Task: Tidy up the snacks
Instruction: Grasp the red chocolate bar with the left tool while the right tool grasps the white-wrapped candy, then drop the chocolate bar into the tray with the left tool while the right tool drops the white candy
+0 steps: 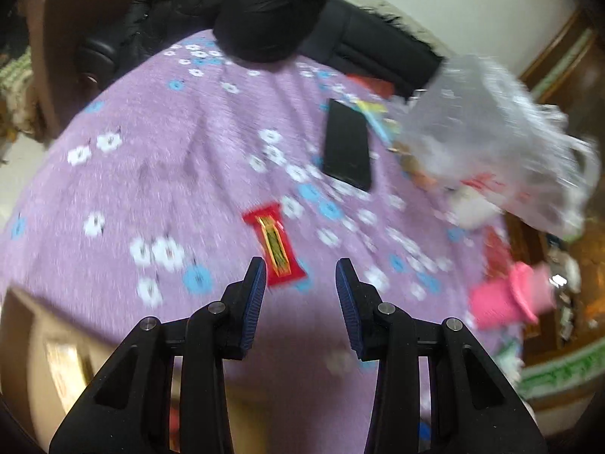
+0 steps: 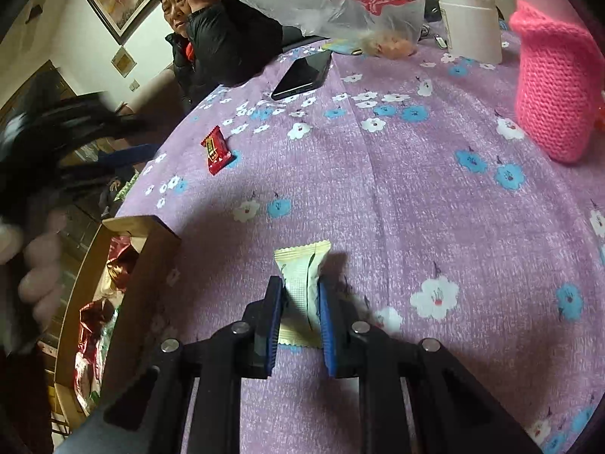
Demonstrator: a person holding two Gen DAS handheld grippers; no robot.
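A red snack packet (image 1: 276, 244) lies on the purple flowered tablecloth (image 1: 170, 174), just ahead of my left gripper (image 1: 300, 268), which is open and empty above it. The same red packet (image 2: 215, 150) shows far left in the right wrist view. My right gripper (image 2: 300, 287) is shut on a cream and white snack packet (image 2: 302, 283) that rests on the cloth (image 2: 416, 208). A cardboard box (image 2: 151, 265) with shiny wrapped snacks inside stands at the table's left edge.
A black phone (image 1: 348, 145) (image 2: 302, 74) lies further back. A clear plastic bag (image 1: 491, 132) (image 2: 340, 0) with items, a white tub (image 2: 470, 24) and a pink knitted cover (image 2: 554, 87) (image 1: 510, 295) stand at the far side. A person in black (image 2: 219, 34) sits behind the table.
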